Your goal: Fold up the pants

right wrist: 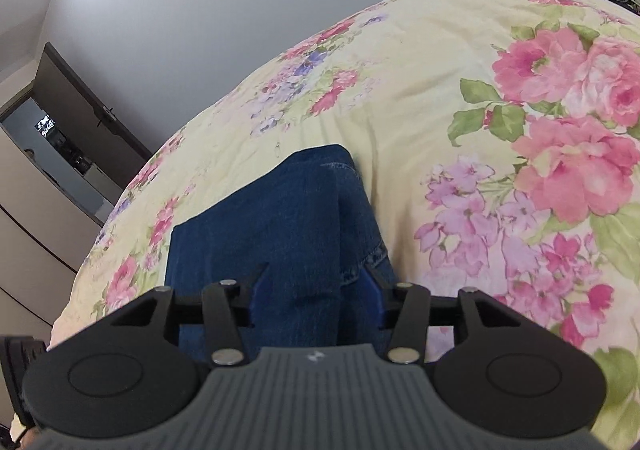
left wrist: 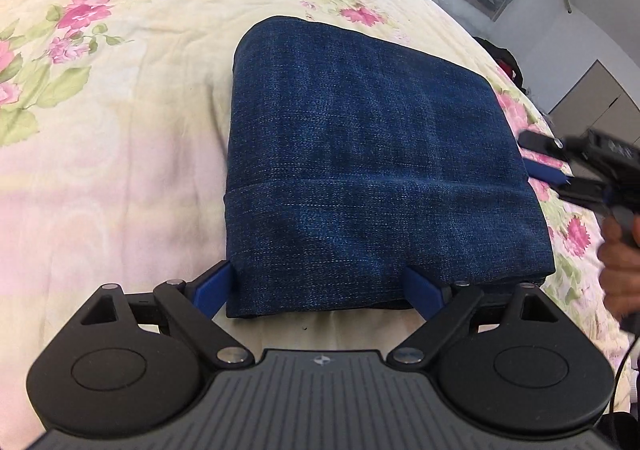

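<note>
denim pants lie folded mid-frame; my left gripper gapes wide at the near edge, my right gripper apart—i'd back off gently.

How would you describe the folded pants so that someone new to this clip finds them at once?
Start from the wide cream quilted bedspread printed with pink flowers that fills most of the left wrist view. Near its middle lies a dark blue denim pair of pants folded into a thick, roughly square bundle, just ahead of the camera. It is the only plain, dark thing on the pale floral cloth.
</note>
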`<act>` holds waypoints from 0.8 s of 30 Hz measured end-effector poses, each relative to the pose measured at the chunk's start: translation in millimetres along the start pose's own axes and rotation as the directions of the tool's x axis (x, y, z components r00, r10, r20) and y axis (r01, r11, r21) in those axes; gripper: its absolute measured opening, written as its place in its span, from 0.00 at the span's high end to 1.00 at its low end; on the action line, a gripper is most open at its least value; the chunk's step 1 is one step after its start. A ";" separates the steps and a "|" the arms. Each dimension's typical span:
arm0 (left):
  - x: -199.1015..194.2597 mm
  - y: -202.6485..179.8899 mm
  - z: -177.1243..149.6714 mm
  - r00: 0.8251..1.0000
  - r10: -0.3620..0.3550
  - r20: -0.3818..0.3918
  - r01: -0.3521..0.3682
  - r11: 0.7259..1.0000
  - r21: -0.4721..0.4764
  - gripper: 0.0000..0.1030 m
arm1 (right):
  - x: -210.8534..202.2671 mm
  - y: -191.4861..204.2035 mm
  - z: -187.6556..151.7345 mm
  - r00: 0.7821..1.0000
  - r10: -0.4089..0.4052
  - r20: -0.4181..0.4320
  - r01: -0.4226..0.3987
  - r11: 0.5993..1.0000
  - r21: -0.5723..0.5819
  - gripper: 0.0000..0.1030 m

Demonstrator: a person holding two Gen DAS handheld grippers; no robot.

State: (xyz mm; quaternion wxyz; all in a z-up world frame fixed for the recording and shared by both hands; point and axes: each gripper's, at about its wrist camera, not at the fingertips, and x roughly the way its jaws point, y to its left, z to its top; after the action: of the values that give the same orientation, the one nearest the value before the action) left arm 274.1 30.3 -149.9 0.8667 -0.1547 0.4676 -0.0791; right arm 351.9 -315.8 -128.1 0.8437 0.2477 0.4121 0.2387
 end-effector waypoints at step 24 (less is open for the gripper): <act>-11.9 12.0 3.2 1.000 -0.022 -0.001 0.021 0.999 -0.048 0.11 | 51.7 -0.2 36.6 0.997 -0.072 0.008 0.072 0.992 -0.101 0.62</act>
State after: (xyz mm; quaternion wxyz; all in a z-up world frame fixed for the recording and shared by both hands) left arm 270.1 45.6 -143.0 0.8614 -0.1805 0.4685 -0.0773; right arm 409.9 -292.6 -138.4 0.8642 0.1901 0.4062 0.2280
